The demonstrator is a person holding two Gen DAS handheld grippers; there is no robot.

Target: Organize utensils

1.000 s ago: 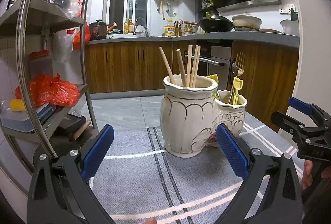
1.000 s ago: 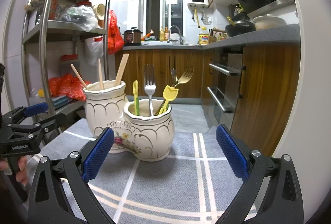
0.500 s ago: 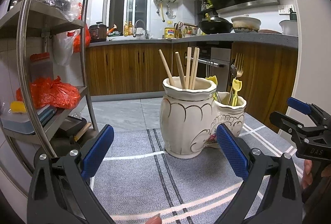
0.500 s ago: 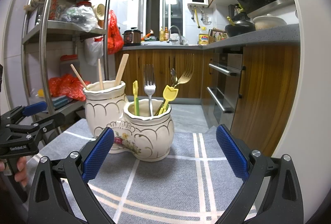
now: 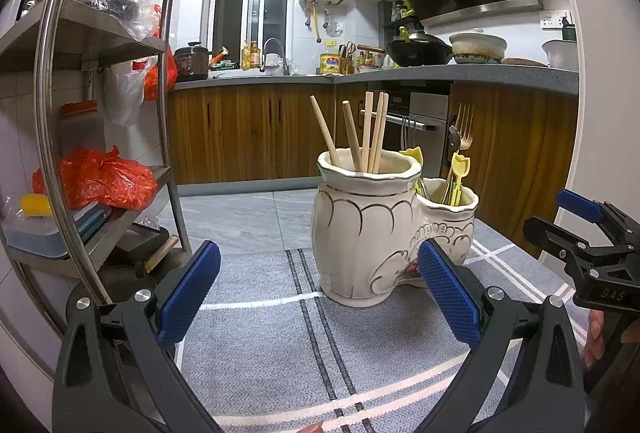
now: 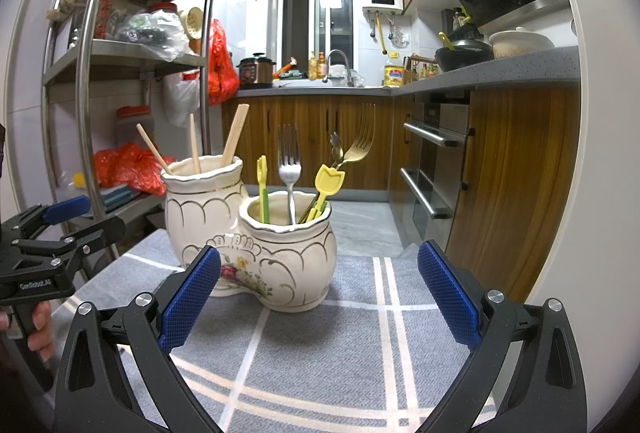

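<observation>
A cream double-pot utensil holder stands on a grey striped cloth [image 5: 260,333]. Its tall pot [image 5: 362,229] [image 6: 200,205] holds several wooden chopsticks [image 5: 370,131] [image 6: 234,135]. The low pot [image 6: 286,253] [image 5: 454,217] holds a silver fork [image 6: 289,161], a gold fork [image 6: 358,147] and yellow-green plastic picks [image 6: 329,180]. My left gripper [image 5: 318,289] is open and empty, just short of the tall pot. My right gripper [image 6: 318,289] is open and empty in front of the low pot. Each gripper shows at the edge of the other's view.
A steel rack [image 5: 44,137] with red bags [image 5: 100,181] and boxes stands to the left, close to the table edge. Wooden cabinets [image 6: 516,185] and an oven [image 6: 434,169] flank the right. A grey tiled floor [image 5: 240,213] lies beyond the table.
Both grippers stay open and almost still. In the left wrist view the holder sits slightly lower and nearer than a second ago; the right wrist view is unchanged.
</observation>
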